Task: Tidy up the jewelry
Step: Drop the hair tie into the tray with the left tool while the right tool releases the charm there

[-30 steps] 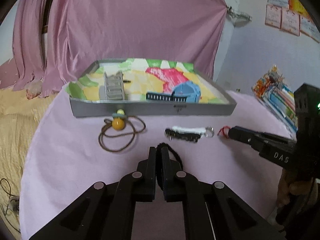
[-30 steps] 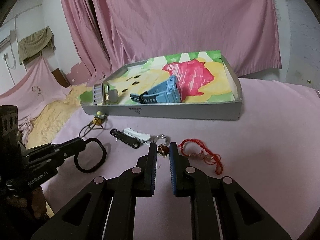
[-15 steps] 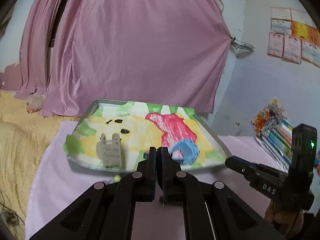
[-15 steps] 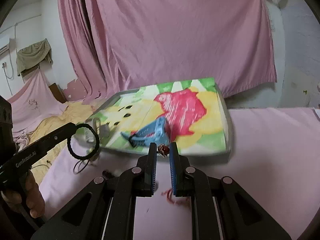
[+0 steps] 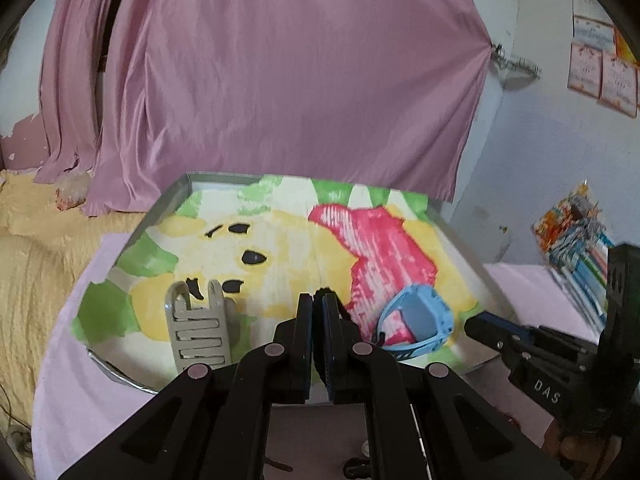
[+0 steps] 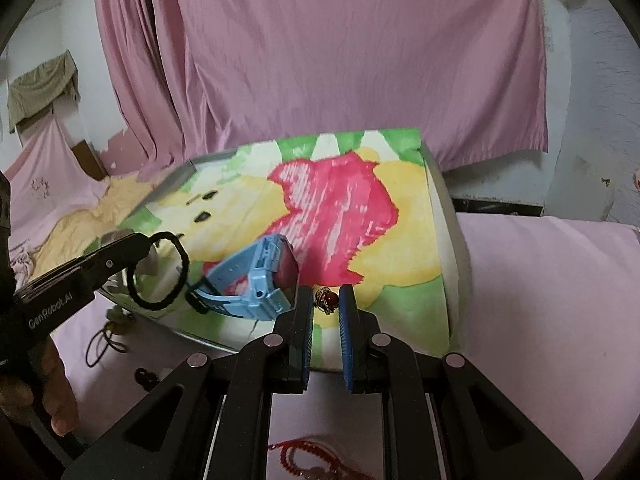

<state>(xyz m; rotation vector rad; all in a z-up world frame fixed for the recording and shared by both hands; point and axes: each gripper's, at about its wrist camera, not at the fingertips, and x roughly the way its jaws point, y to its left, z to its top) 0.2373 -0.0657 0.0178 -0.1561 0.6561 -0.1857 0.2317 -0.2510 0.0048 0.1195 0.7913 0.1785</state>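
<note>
My left gripper (image 5: 318, 300) is shut on a black elastic band (image 5: 324, 291) and hangs over the front part of the grey tray (image 5: 168, 196) with its colourful cartoon lining. In the right wrist view the band (image 6: 158, 270) dangles as a loop from the left gripper (image 6: 146, 245). My right gripper (image 6: 326, 300) is shut on a small ring with a red stone (image 6: 329, 300), above the tray's (image 6: 444, 208) near edge. A blue watch (image 6: 256, 280) and a grey hair clip (image 5: 198, 328) lie in the tray.
On the pink tablecloth in front of the tray lie a red beaded bracelet (image 6: 304, 456), a brown cord necklace (image 6: 106, 344) and a dark clip (image 6: 146, 376). Books (image 5: 576, 240) are stacked at the right. A pink curtain hangs behind. A hand (image 6: 48, 392) holds the left gripper.
Both grippers rose from the tablecloth and moved forward over the tray, the left carrying the black band and the right carrying the ring.
</note>
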